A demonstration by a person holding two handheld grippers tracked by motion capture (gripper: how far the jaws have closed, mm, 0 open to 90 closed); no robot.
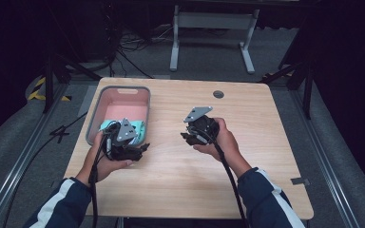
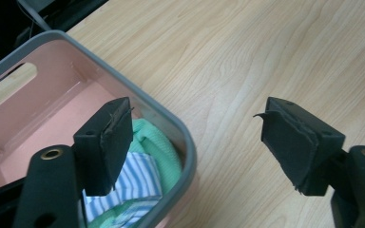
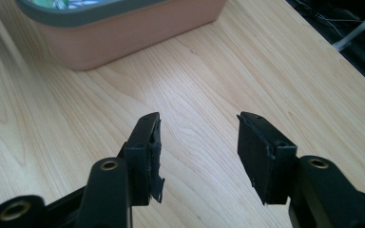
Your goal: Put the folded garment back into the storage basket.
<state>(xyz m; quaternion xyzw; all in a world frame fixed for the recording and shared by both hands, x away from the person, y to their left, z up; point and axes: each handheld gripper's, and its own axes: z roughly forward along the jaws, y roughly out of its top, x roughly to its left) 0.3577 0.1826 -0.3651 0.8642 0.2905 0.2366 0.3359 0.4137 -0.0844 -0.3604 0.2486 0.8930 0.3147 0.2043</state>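
A pink bin with a grey rim point(image 1: 123, 90) stands at the table's left. Folded cloth lies in its near end: a mint green piece point(image 2: 157, 142) and a blue-and-white striped piece point(image 2: 138, 178). My left gripper point(image 1: 138, 148) hovers over the bin's near right corner, jaws open wide and empty, one jaw above the cloth and one above the table. In the left gripper view that gap point(image 2: 197, 137) spans the bin's rim point(image 2: 168, 118). My right gripper point(image 1: 186, 135) is held over mid-table, open and empty point(image 3: 198, 142), facing the bin's side wall point(image 3: 123, 35).
The wooden table point(image 1: 247, 142) has a round cable grommet point(image 1: 218, 94) near its far edge. A white metal frame point(image 1: 214, 23) and cables lie on the floor beyond. Both sleeves are dark blue with white stripes.
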